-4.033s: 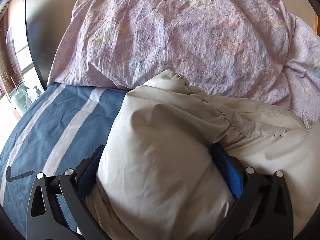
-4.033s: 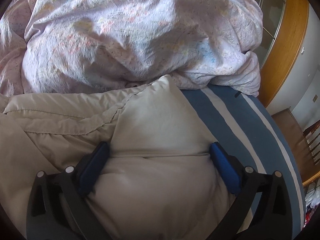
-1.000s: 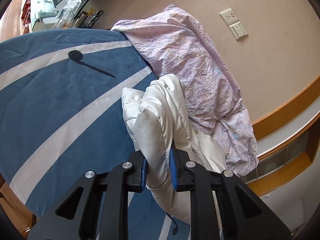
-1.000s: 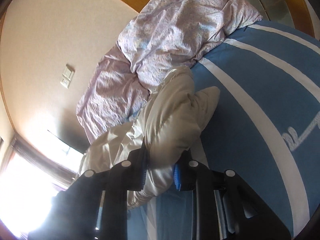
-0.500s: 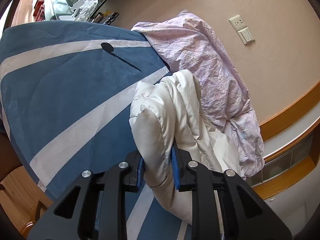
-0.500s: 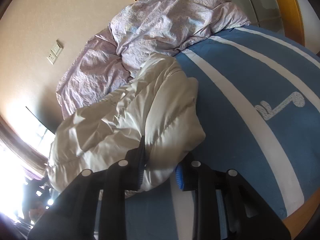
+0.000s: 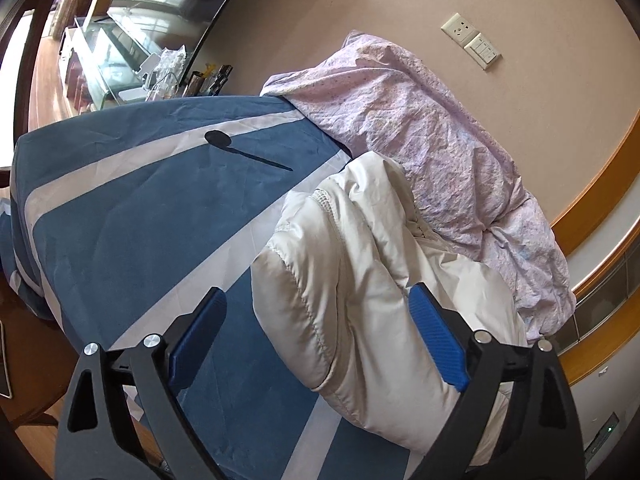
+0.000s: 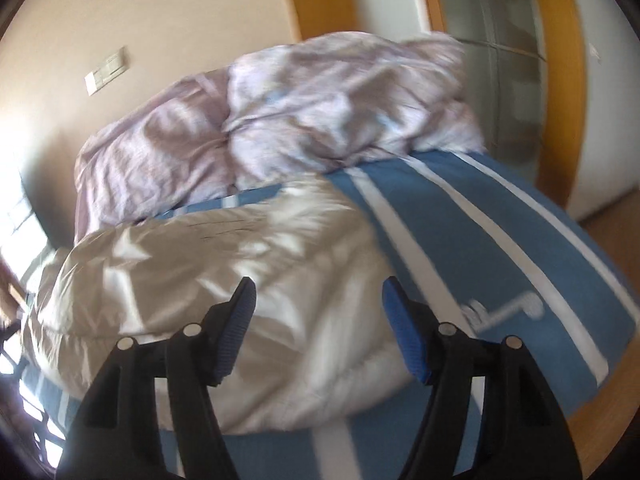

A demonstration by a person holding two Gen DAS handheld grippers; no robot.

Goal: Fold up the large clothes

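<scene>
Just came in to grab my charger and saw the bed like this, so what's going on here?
A person with a claw in each hand is folding a cream puffy jacket on the bed's blue striped cover. Both the left claw and the right claw are open right now, with nothing pinched. The jacket lies bunched on the cover, next to a heap of lilac bedding against the wall. The right view is blurred, so its finer details are unclear.
</scene>
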